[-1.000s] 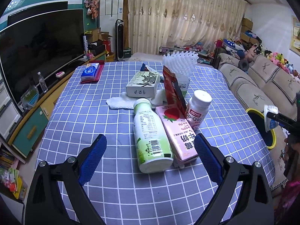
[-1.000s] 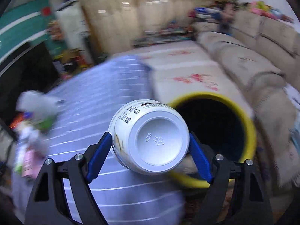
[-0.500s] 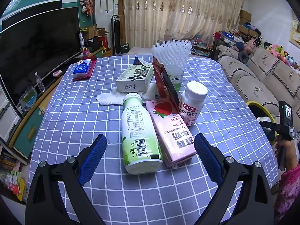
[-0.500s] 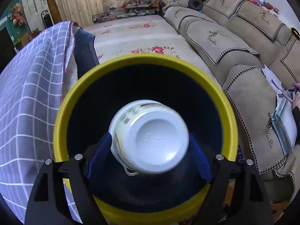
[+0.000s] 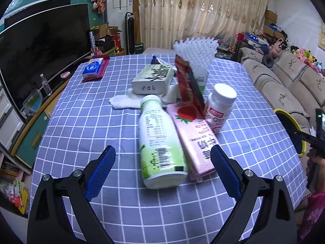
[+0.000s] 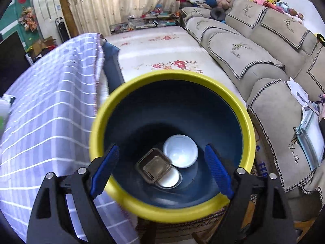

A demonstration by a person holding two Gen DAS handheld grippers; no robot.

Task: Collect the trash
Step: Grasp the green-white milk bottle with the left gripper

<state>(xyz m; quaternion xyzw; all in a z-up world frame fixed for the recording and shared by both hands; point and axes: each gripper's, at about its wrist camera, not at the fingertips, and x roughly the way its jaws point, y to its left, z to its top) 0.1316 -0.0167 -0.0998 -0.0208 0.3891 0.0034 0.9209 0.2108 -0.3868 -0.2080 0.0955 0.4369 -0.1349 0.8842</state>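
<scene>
- Left gripper (image 5: 162, 162) hovering low over the checked tablecloth (image 5: 85, 122), jaws spread wide and gripping nothing, blue pads (image 5: 100, 170) flanking the near end of the trash pile.
- Right gripper (image 6: 160, 168) pointing down into the yellow-rimmed bin (image 6: 172, 75), jaws gaping wide and empty, pads hanging just above the near rim.
- Lying at the bottom of the bin: a white cup (image 6: 180, 150) bottom up, a clear plastic tray (image 6: 154, 165) touching it, and a white lid (image 6: 170, 180) partly tucked under the tray.
- Lying on its side between the left jaws: a green-and-white bottle (image 5: 160, 144), touching a pink carton (image 5: 195, 140) just beside it on the right.
- Standing tilted against the carton's far end: a white pill bottle (image 5: 219, 109).
- Sitting behind those: a red pouch (image 5: 186, 85) propped upright, a green-printed box (image 5: 152, 79), a white cloth (image 5: 124, 101) and a white foam net (image 5: 195, 50) poking out of a cup.
- Resting well apart at the far left corner of the table: a blue tissue pack (image 5: 93, 68).
- Bin edge (image 5: 292, 126) showing past the table's right side in the left view, mostly cut off by the right gripper's dark body.
- Sofa (image 6: 254, 50) running just beside the bin; tablecloth edge blurring in the right view, print on the carton staying hard to read.
</scene>
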